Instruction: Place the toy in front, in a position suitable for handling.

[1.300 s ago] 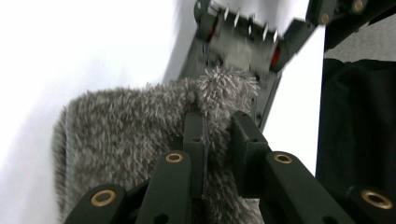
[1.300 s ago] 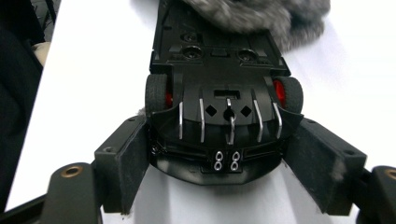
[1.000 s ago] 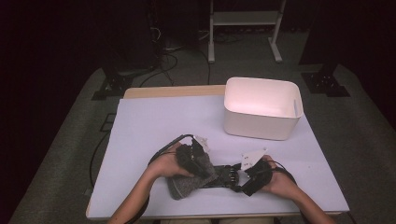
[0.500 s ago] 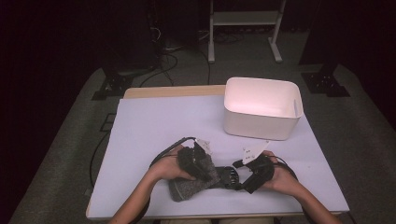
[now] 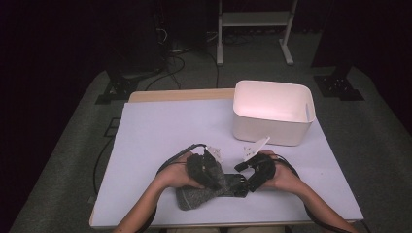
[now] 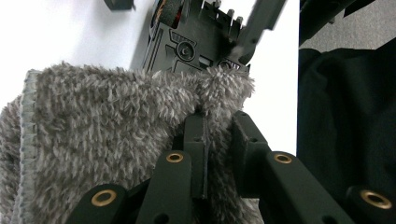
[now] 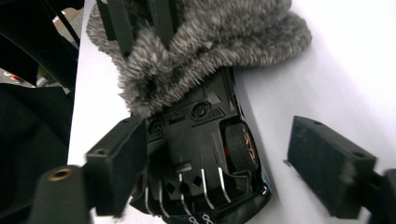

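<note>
- High view: a grey fuzzy sock (image 5: pixel 197 196) is being held at the near edge of the table (image 5: pixel 160 131), well in front of the white bin (image 5: pixel 272 114). The left gripper (image 5: pixel 214 177) is being kept on the sock; the right gripper (image 5: pixel 245 182) is being held just beside it, at a black toy car (image 5: pixel 234 185).
- Left gripper view: the left gripper (image 6: pixel 217 123) is being kept narrow, its 2 jaws pinching the sock (image 6: pixel 107 135) at its opening, where the car (image 6: pixel 196 42) is poking out.
- Right gripper view: the right gripper (image 7: pixel 233 163) is being held wide, with nothing pinched, its jaws at either side of the car (image 7: pixel 205 158). The car is judged half inside the sock (image 7: pixel 205 37); the rest remains to be done.
</note>
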Action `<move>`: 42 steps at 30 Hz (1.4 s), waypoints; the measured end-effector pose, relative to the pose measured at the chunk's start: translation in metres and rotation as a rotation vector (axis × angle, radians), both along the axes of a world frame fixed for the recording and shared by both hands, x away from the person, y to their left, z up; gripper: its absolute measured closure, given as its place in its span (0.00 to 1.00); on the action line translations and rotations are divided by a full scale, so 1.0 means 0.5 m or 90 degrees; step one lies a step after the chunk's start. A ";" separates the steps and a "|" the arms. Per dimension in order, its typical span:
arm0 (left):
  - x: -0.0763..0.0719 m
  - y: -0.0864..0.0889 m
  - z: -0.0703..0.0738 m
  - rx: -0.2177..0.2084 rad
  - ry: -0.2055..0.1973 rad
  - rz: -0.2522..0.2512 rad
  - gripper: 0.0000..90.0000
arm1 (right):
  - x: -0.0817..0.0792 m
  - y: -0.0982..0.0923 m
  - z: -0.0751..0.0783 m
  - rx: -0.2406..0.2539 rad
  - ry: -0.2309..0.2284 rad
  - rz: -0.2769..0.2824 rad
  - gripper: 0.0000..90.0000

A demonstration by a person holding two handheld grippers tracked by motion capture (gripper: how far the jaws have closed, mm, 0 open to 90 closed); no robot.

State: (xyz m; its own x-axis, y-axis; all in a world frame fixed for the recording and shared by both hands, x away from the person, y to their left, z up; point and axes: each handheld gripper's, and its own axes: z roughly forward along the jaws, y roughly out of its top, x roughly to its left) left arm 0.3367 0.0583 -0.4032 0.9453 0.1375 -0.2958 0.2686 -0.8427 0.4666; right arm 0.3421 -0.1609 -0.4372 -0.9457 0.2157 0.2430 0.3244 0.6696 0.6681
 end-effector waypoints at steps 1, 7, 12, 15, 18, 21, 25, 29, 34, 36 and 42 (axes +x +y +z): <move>0.000 0.000 0.000 0.000 -0.003 -0.002 0.87 | 0.003 0.000 -0.003 0.005 0.010 -0.001 0.21; 0.004 0.004 0.008 0.001 -0.023 0.009 0.88 | 0.010 -0.009 -0.012 0.024 0.051 0.004 0.24; 0.019 0.011 0.022 -0.005 -0.030 0.024 0.88 | 0.012 -0.012 -0.022 0.030 0.089 0.008 0.30; 0.027 0.013 0.030 -0.006 -0.030 0.032 0.88 | 0.009 -0.010 -0.021 0.030 0.080 0.012 0.31; 0.042 0.017 0.038 -0.009 -0.031 0.050 0.87 | 0.002 -0.008 -0.019 0.032 0.057 0.019 0.32; 0.066 0.022 0.045 -0.021 -0.021 0.075 0.87 | -0.007 -0.007 -0.015 0.032 0.031 0.024 0.32; 0.081 0.017 0.048 -0.034 0.009 0.084 0.85 | -0.024 -0.007 -0.011 0.038 -0.022 0.032 0.33; 0.084 0.008 0.034 -0.017 0.041 0.050 0.86 | -0.047 -0.005 -0.004 0.038 -0.089 0.044 0.34; 0.078 0.011 0.026 -0.032 0.076 0.054 0.88 | -0.071 -0.002 0.004 0.025 -0.145 0.050 0.34; 0.076 0.013 0.028 -0.035 0.083 0.045 0.89 | -0.076 -0.002 0.006 0.025 -0.154 0.051 0.35; 0.055 0.014 0.038 -0.045 0.077 0.034 0.90 | -0.074 -0.012 0.016 0.040 -0.132 0.041 0.42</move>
State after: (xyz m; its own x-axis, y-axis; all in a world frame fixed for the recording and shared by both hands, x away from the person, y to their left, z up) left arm 0.3643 0.0655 -0.3842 0.8941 0.1619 -0.4176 0.3704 -0.7915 0.4861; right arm 0.3053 -0.1671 -0.4291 -0.9881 0.1442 0.0529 0.1339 0.6394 0.7572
